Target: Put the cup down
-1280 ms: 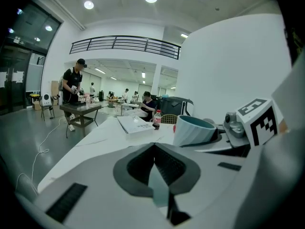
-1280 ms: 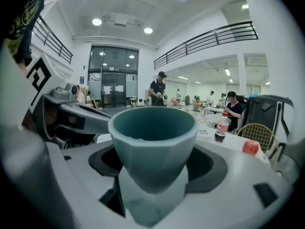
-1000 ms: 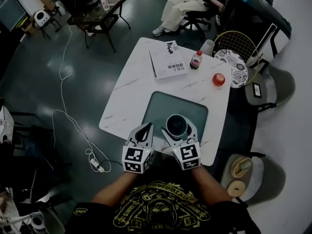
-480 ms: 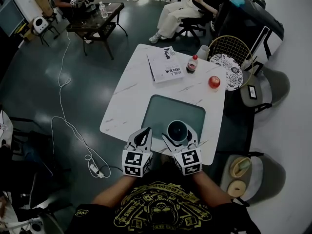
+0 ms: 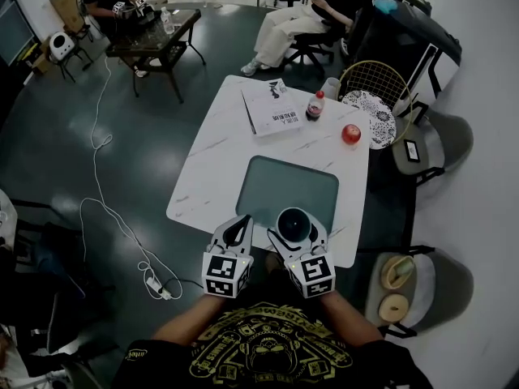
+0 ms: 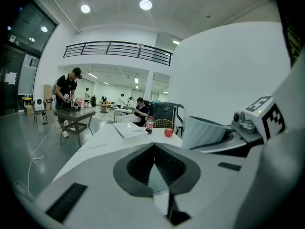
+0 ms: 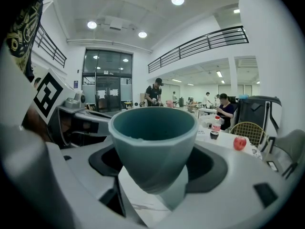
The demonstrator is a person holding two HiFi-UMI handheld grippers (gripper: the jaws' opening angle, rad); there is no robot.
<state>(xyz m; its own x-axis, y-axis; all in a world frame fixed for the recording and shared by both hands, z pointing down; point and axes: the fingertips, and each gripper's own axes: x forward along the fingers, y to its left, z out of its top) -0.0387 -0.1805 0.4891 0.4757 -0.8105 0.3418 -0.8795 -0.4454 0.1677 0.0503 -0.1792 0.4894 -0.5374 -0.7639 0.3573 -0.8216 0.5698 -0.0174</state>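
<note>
A teal cup (image 5: 293, 224) hangs upright between the jaws of my right gripper (image 5: 294, 220), which is shut on its lower body. It is over the near edge of the grey-green mat (image 5: 284, 189) on the white marble table (image 5: 212, 164). In the right gripper view the cup (image 7: 152, 137) fills the middle, its bottom a little above the tabletop. My left gripper (image 5: 242, 220) sits just left of it at the table's near edge, jaws shut with nothing between them. The left gripper view shows its tips meeting (image 6: 155, 146) and the cup (image 6: 205, 130) to the right.
At the far side of the table lie a magazine (image 5: 274, 108), a cola bottle (image 5: 314, 105) and a red apple (image 5: 350, 134). A wire chair (image 5: 371, 104) and grey chairs (image 5: 442, 140) stand on the right. A cable (image 5: 101, 177) trails on the floor at left. A seated person (image 5: 300, 14) is beyond.
Both grippers stay side by side with the cup still held over the mat's near edge. Only the head view has drifted, so the table sits slightly higher in it.
</note>
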